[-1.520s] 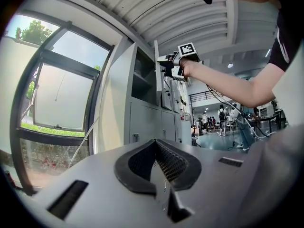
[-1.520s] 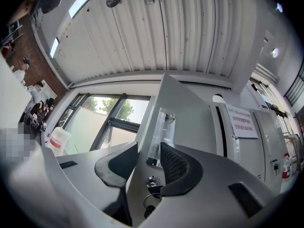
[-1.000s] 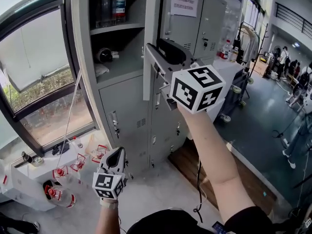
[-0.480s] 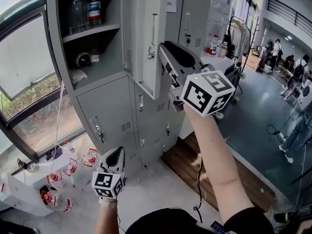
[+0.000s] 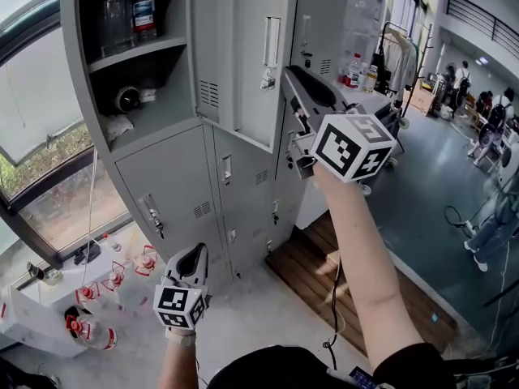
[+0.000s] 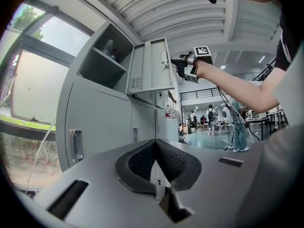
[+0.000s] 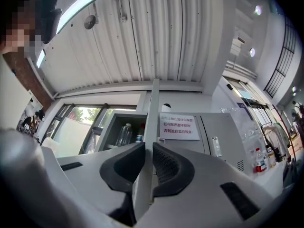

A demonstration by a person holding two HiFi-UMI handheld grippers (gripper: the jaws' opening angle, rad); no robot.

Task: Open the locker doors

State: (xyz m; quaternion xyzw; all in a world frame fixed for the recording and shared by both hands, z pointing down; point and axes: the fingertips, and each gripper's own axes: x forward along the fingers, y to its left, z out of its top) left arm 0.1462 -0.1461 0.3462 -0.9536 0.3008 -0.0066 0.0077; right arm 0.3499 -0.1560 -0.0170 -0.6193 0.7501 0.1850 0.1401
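A grey locker cabinet (image 5: 166, 193) stands ahead. Its upper left compartment is open, with bottles (image 5: 122, 14) on a shelf. That compartment's door (image 5: 243, 55) is swung out. Its free edge (image 7: 153, 113) runs straight up between the pads of my right gripper (image 7: 148, 146), whose jaws have just been closing and now press on it. In the head view the right gripper (image 5: 290, 73) is raised at the door's right edge. My left gripper (image 5: 193, 254) hangs low before the shut lower door, jaws together and empty (image 6: 154, 144).
The lower left door's handle (image 5: 150, 215) and the right column of doors (image 5: 312, 23) are shut. A window is at the left. A white box with red-and-white items (image 5: 89, 314) lies on the floor, a wooden platform (image 5: 324, 274) at the right, people (image 5: 486, 104) far off.
The upper door has swung further out, from edge-on to showing its broad face. My right gripper went right with its edge. The left gripper stays low.
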